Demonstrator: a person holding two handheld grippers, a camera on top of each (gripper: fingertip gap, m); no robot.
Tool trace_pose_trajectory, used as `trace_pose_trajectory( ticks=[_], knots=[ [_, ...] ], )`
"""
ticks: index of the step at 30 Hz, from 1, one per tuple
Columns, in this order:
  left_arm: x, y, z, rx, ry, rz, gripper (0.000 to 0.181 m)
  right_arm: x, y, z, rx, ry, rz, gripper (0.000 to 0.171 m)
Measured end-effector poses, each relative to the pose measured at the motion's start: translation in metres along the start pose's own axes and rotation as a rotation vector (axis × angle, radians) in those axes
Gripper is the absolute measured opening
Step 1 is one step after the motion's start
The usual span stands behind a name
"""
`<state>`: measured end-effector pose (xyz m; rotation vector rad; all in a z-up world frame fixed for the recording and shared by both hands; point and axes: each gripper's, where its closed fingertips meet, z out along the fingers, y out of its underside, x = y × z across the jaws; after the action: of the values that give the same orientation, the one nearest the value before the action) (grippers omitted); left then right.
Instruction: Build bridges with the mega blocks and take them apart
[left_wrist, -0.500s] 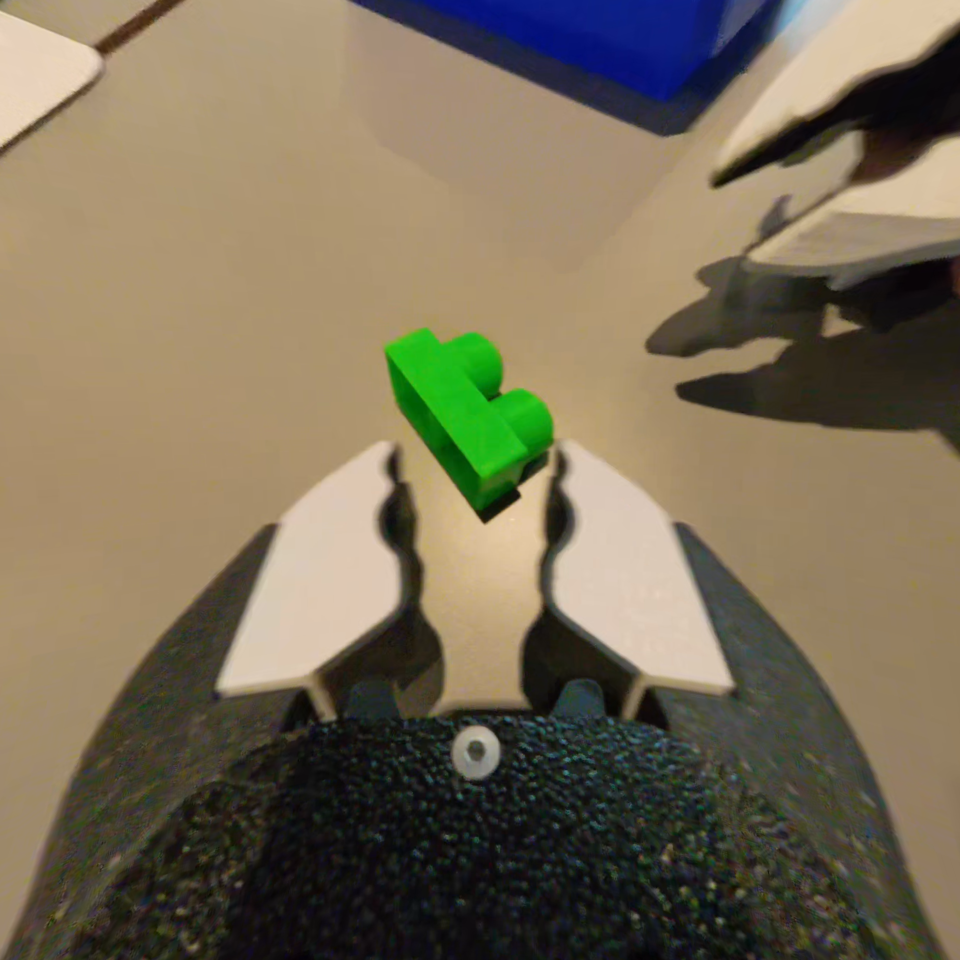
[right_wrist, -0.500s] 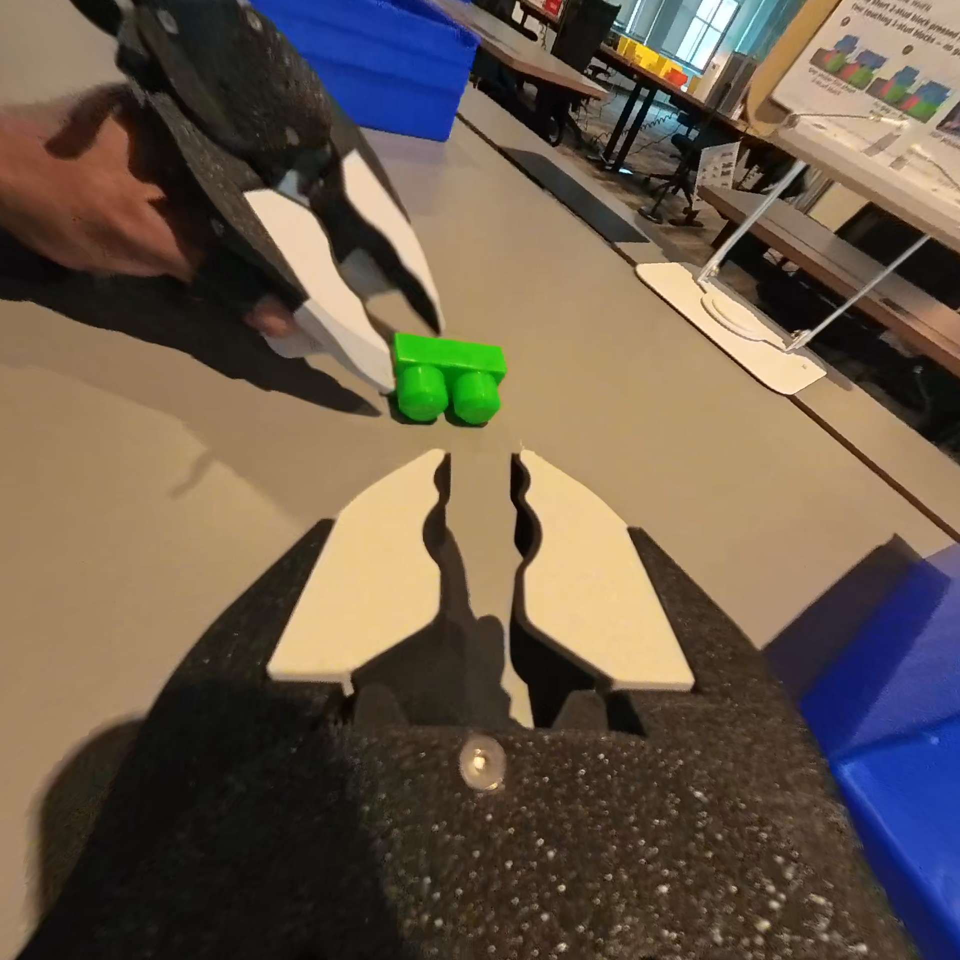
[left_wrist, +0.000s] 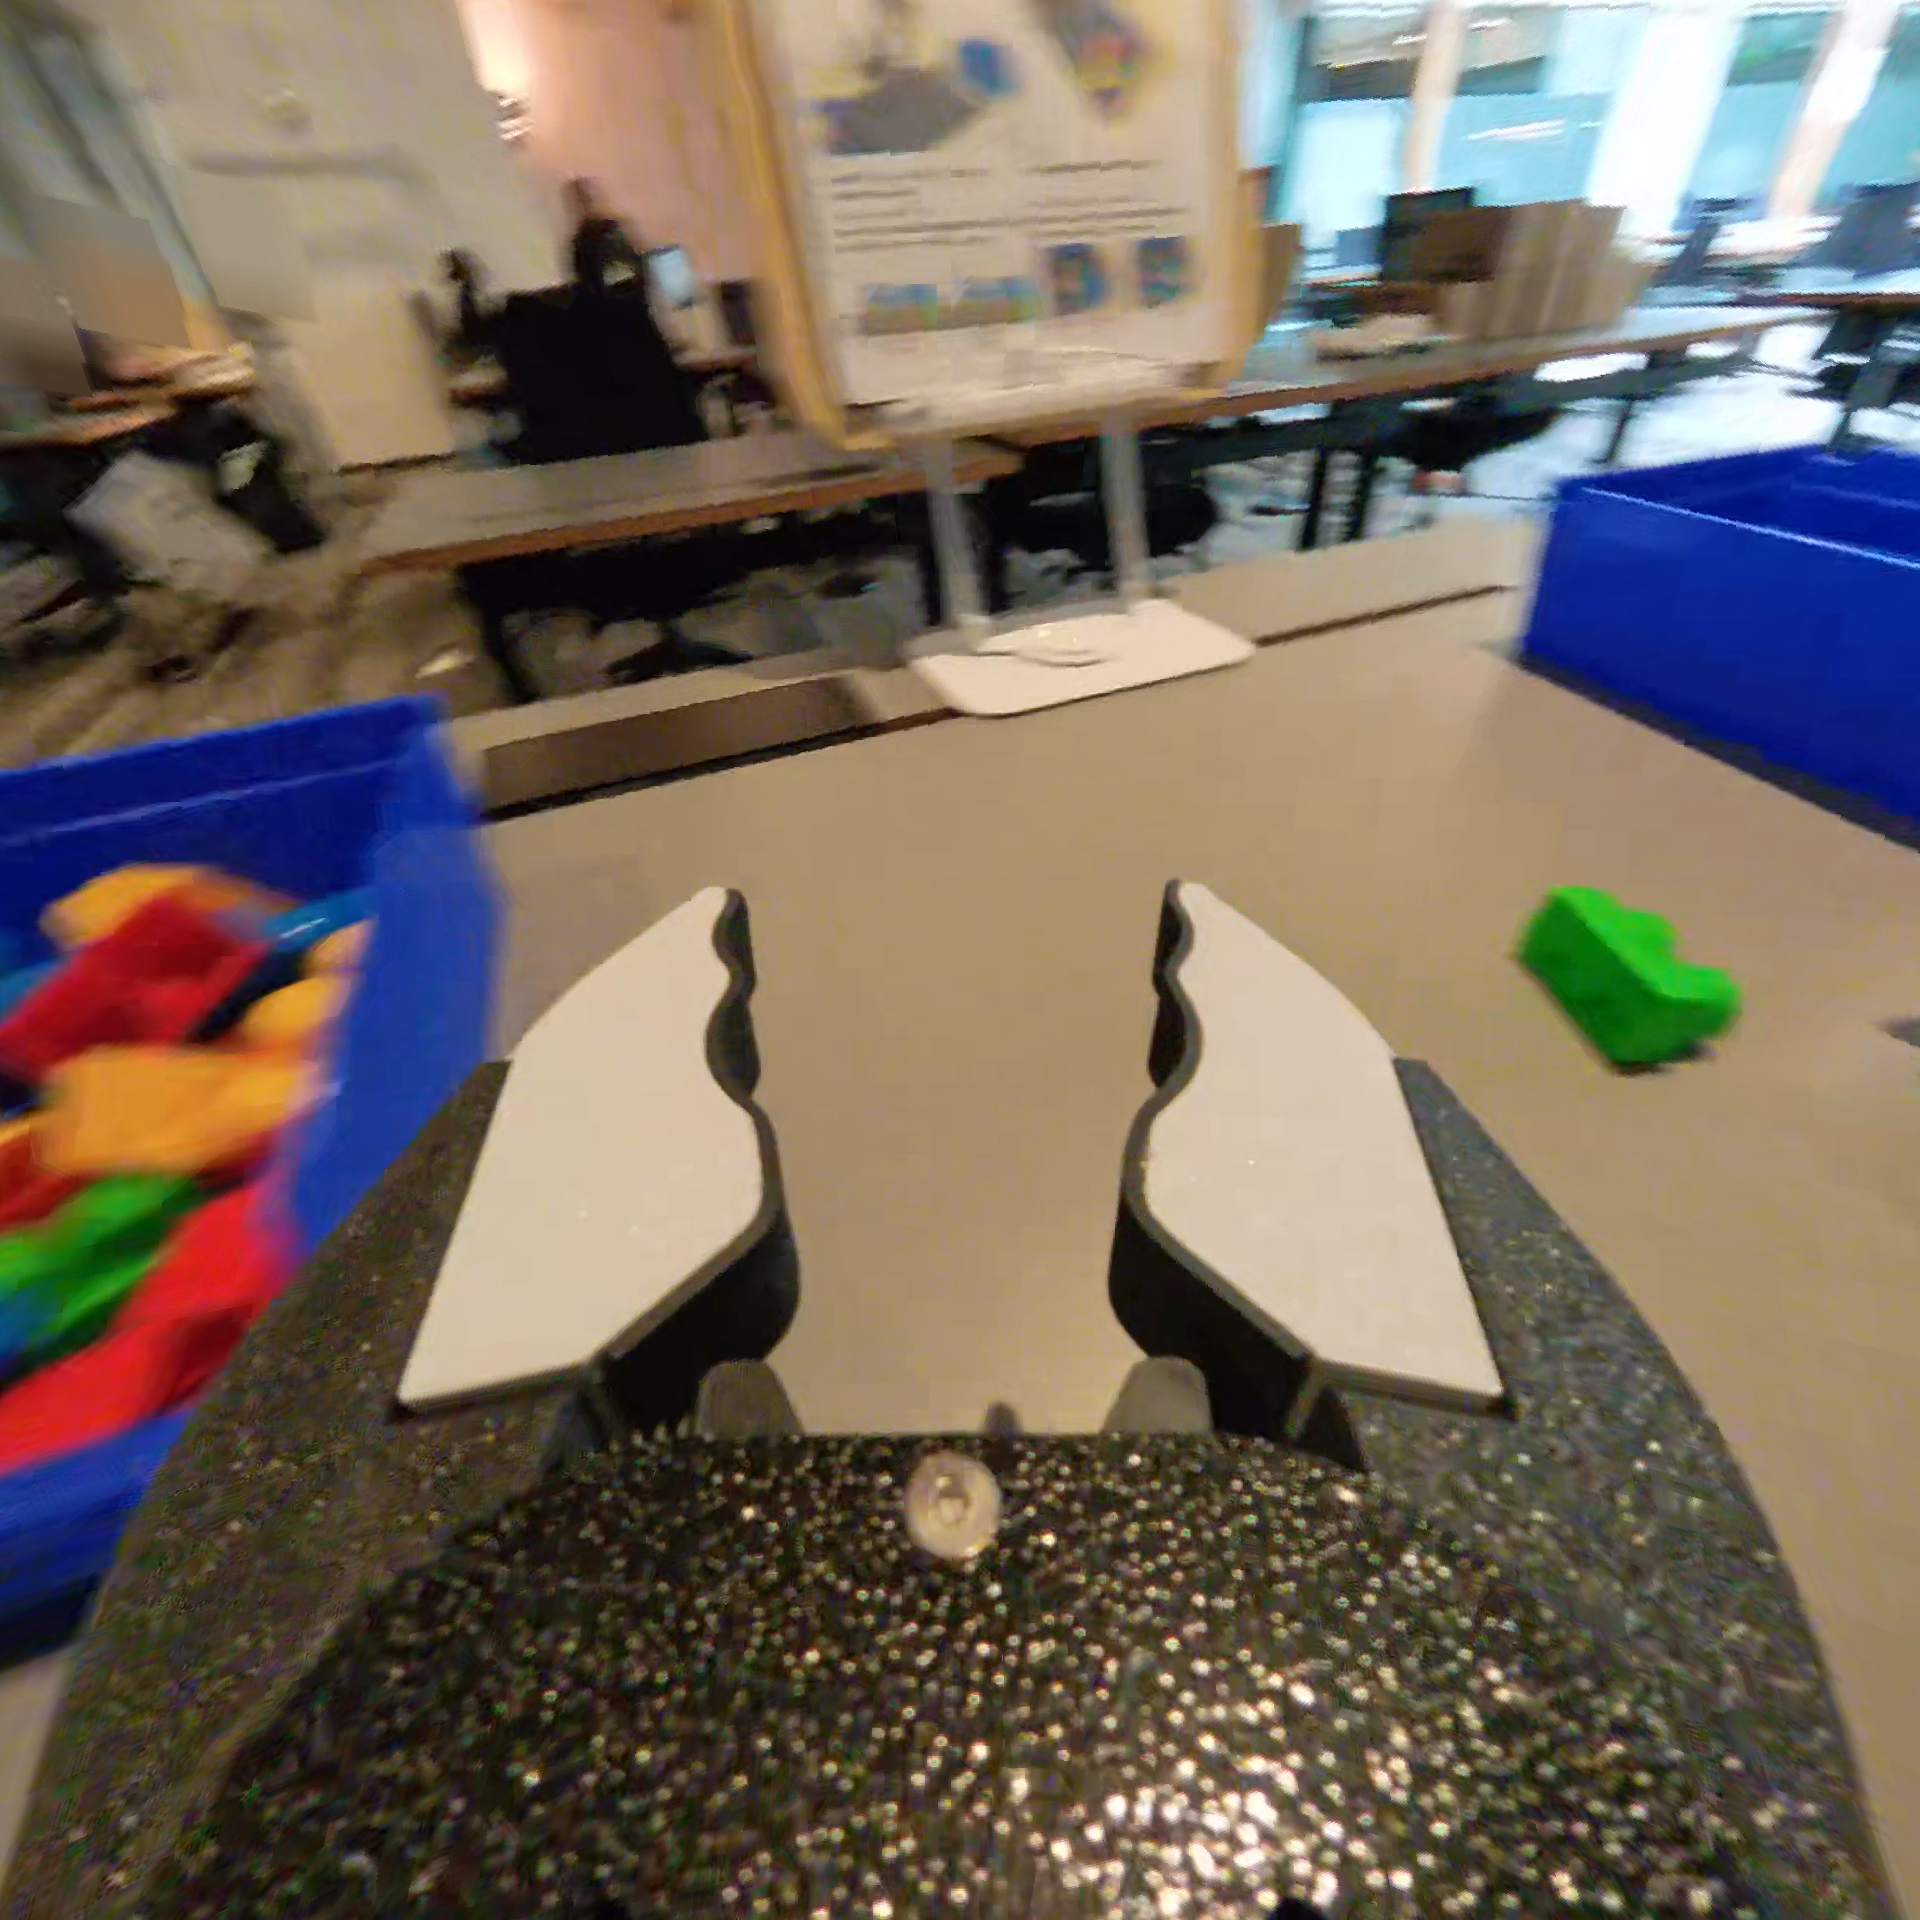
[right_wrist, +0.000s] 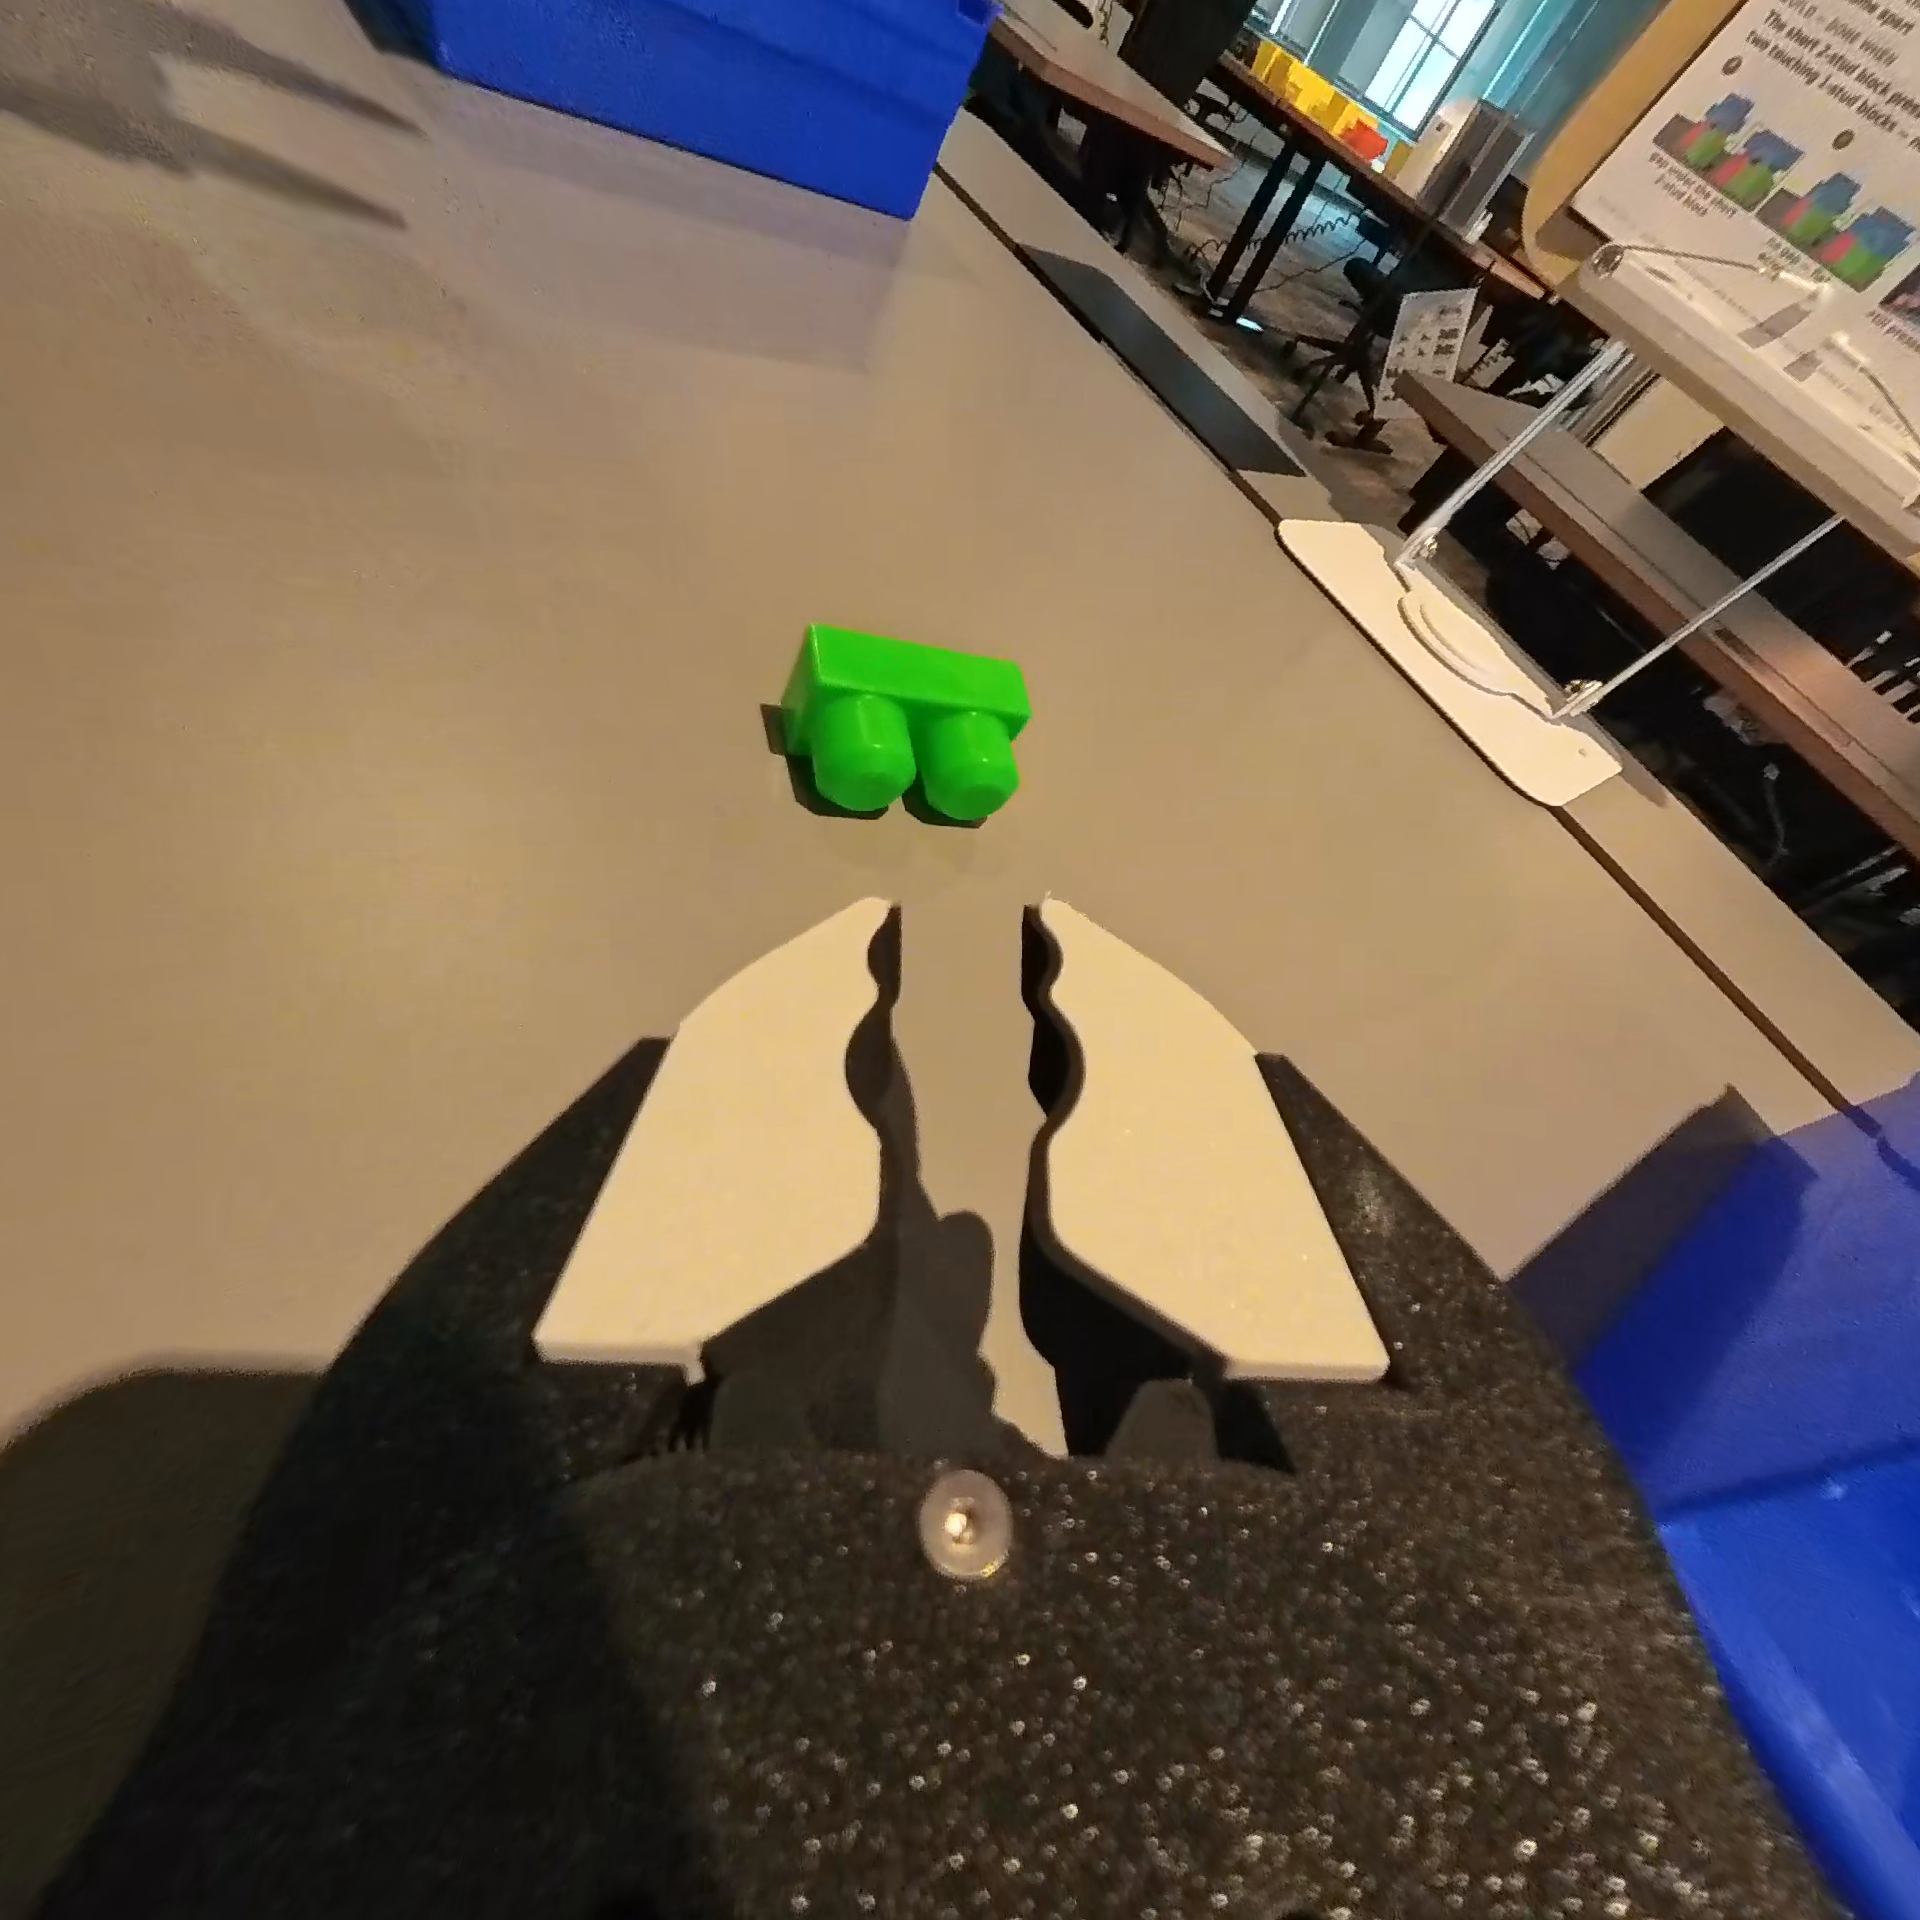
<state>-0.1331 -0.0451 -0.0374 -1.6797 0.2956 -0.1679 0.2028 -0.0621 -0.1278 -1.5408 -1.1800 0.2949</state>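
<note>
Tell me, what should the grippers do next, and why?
Probably the left hand-held gripper, wide open and empty, should dip into the blue bin of mixed blocks beside it for a second piece. Only one green block lies on its side on the table, and a bridge needs more.

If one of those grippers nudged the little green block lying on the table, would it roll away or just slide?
The green block lies on its side, a flat face down and its two round studs pointing sideways, so it would probably slide or tip, not roll. It looks like rigid moulded plastic, likely light. The table looks smooth, so little should slow it.
</note>
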Motion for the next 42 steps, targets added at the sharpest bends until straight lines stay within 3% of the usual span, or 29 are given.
trace_pose_trajectory(
  ticks=[5,10,14,20,27,32,33,37,39,42],
  knots=[
    [-0.133,0.011,-0.071,-0.108,-0.332,-0.094,0.067,-0.003,0.004,0.003,-0.033,0.0,-0.033,0.022],
    [-0.194,0.031,-0.083,-0.385,-0.392,-0.151,0.068,-0.005,0.008,0.007,-0.066,0.005,-0.061,0.022],
    [-0.215,0.063,-0.054,-0.588,-0.325,-0.205,0.07,-0.005,0.008,0.007,-0.071,0.009,-0.067,0.022],
    [-0.244,0.108,-0.025,-0.816,-0.381,-0.145,0.072,-0.007,0.009,0.008,-0.075,0.01,-0.09,0.022],
    [-0.257,0.124,-0.021,-0.952,-0.443,-0.133,0.047,-0.008,0.009,0.008,-0.078,0.012,-0.103,0.022],
    [-0.253,0.115,-0.026,-0.898,-0.424,-0.121,0.032,-0.009,0.009,0.008,-0.078,0.012,-0.109,0.022],
    [-0.248,0.103,-0.028,-0.825,-0.415,-0.139,0.024,-0.009,0.009,0.008,-0.076,0.013,-0.109,0.022],
    [-0.205,0.046,-0.04,-0.5,-0.295,-0.197,0.023,-0.008,0.009,0.009,-0.08,0.009,-0.094,0.022],
    [-0.166,0.02,-0.041,-0.38,-0.158,-0.231,0.019,-0.007,0.009,0.009,-0.081,0.006,-0.083,0.022],
    [-0.058,-0.026,-0.033,-0.176,0.304,-0.357,0.007,-0.006,0.007,0.008,-0.063,0.008,-0.074,0.022]
  ],
)
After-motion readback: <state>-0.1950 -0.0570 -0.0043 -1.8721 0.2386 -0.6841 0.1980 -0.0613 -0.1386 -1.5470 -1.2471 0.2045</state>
